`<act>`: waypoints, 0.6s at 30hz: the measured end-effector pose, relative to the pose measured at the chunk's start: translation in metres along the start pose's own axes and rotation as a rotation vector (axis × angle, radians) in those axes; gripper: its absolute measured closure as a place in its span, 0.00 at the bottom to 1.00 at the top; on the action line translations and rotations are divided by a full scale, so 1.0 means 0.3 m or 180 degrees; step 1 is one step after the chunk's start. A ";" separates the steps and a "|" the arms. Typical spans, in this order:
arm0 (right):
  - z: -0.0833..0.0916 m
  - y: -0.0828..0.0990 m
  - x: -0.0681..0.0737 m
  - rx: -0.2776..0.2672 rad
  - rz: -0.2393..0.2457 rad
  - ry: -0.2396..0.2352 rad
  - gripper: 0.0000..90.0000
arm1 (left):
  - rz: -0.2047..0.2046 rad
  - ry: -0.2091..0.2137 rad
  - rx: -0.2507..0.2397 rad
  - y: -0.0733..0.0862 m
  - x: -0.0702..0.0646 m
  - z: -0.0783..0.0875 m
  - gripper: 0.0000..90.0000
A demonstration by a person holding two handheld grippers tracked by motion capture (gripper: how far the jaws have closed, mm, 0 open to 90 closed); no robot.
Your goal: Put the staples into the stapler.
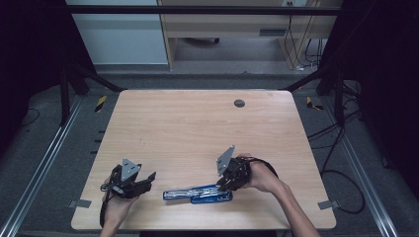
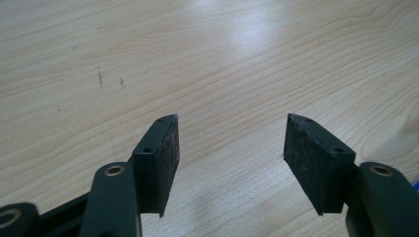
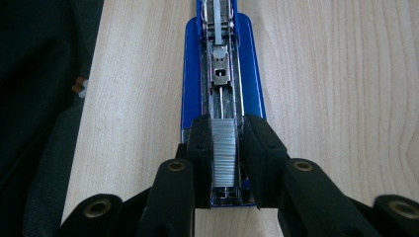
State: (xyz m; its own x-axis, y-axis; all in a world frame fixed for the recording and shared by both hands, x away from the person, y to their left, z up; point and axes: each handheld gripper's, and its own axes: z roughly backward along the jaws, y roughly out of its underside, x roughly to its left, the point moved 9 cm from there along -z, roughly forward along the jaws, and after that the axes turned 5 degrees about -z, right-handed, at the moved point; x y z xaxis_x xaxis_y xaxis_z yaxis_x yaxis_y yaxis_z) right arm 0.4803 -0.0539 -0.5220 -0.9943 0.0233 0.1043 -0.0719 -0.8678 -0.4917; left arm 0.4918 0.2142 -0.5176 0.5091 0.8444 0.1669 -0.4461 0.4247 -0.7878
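Note:
A blue stapler [image 1: 197, 193] lies flat and folded open near the table's front edge, its metal magazine facing up [image 3: 249, 74]. A silver strip of staples [image 3: 225, 148] sits in the near end of that magazine. My right gripper [image 1: 223, 186] [image 3: 225, 123] points left and down at the stapler's right end, its pads close against both sides of the strip. My left gripper [image 1: 148, 178] [image 2: 231, 123] rests to the left of the stapler, apart from it. It stands open over bare wood with nothing between its fingers.
The wooden table [image 1: 197, 128] has a small grey round cap [image 1: 239, 103] at the back right. Dark frame posts and cables stand around the table's sides. The front edge runs just below the stapler.

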 end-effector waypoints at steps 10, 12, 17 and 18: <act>-0.005 -0.003 0.005 0.0013 0.0065 0.0004 0.87 | 0.0002 -0.0003 0.0003 0.001 0.001 0.000 0.42; 0.000 -0.009 0.006 -0.0044 0.0070 -0.0004 0.87 | -0.0003 -0.0003 0.0004 0.000 0.000 -0.001 0.42; 0.001 -0.010 0.007 -0.0035 0.0094 -0.0012 0.87 | -0.0003 -0.0003 0.0005 0.001 0.000 -0.001 0.42; -0.001 -0.008 0.006 -0.0022 0.0102 -0.0022 0.87 | -0.0004 -0.0002 0.0006 0.001 0.000 -0.001 0.42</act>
State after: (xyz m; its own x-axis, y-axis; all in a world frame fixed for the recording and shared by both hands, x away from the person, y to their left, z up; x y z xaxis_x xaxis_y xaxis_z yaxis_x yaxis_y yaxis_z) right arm 0.4787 -0.0517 -0.5208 -0.9955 -0.0080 0.0943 -0.0405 -0.8647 -0.5007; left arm 0.4919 0.2143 -0.5179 0.5091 0.8441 0.1682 -0.4470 0.4263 -0.7864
